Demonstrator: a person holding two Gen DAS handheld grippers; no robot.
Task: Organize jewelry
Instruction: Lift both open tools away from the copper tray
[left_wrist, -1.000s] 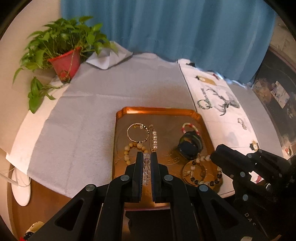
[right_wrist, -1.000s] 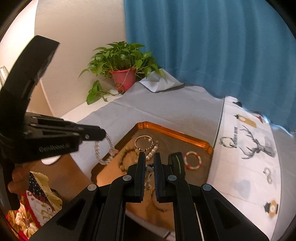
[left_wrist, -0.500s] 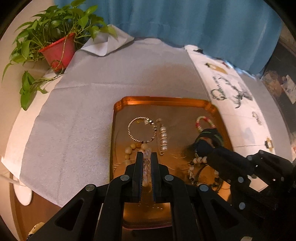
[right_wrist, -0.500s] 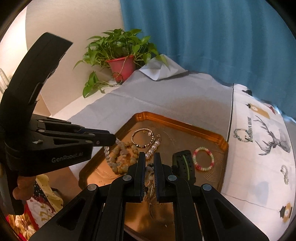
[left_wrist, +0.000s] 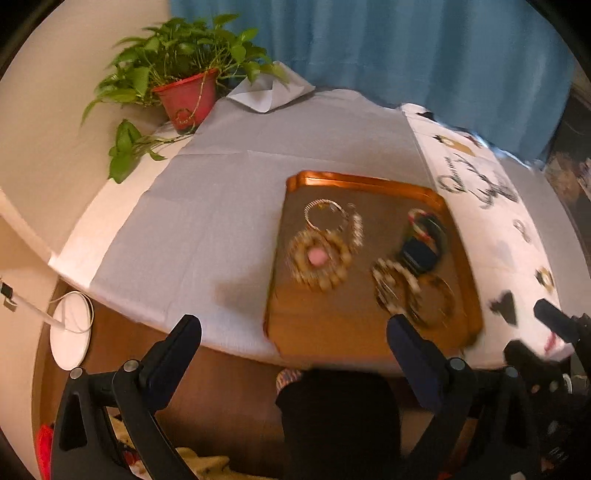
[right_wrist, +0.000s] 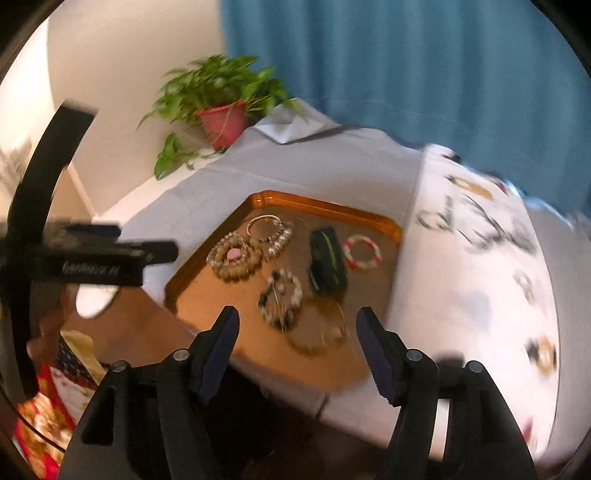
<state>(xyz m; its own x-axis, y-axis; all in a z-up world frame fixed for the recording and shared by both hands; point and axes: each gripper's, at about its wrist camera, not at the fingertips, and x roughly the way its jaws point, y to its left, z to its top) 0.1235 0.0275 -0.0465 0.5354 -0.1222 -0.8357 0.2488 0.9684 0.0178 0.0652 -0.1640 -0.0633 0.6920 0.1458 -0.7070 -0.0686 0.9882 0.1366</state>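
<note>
My left gripper has its jaws spread wide with nothing between them, hanging off the near edge of the table over the brown floor. My right gripper is spread wide too and empty, held above the near end of the tray; in the left view it shows as a dark blur at the far right.

The copper tray sits on a grey cloth, and all the jewelry I can make out lies inside it. On the left side a ring of tan beads lies flat with a pink piece in its middle; the right view shows the same beads and pink piece. Just behind it a thin bangle lies touching or overlapping it, too blurred to say which. A black band rests near the tray's middle, with a pink and white bracelet just beside it toward the white cloth. Nearer me a black and white bead bracelet lies by a thin gold hoop; they seem to overlap.

A potted plant stands at the far left corner before a blue curtain. Both views are smeared, so fine detail is lost
</note>
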